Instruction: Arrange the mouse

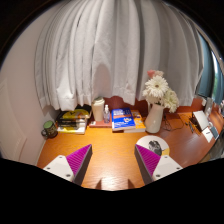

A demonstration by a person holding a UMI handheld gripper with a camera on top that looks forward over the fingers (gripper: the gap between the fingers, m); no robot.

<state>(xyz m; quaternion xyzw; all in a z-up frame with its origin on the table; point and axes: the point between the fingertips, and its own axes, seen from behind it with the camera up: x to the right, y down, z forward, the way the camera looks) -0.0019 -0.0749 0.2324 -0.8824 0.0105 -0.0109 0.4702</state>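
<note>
Claw [111, 163] held open above the wooden table [105, 150], pink-purple pads [79, 157] well apart, nothing between them, only bare tabletop in the gap. Landmark taken as the white vase [153, 118] of white flowers [157, 89], standing on the table beyond the right finger. Mouse not identifiable with certainty: small round pale thing [153, 146] lay just in front of the vase, just ahead of the right finger tip, too small to tell whether mouse or something else. Blue book [124, 120] lay flat just left of the vase. Further left of the vase, a pale cylindrical container [98, 110], then a stack of books [72, 119], then a small dark jar [49, 129] farthest from the vase near the table's left end. Right of the vase, a dark cable [182, 127] ran across the table toward a monitor edge [217, 72] and some small white items [203, 122], details unclear. Behind the vase, white curtains [100, 50] hung across the whole back, backlit. Claw touched nothing; fingers hovered short of everything on the table.
</note>
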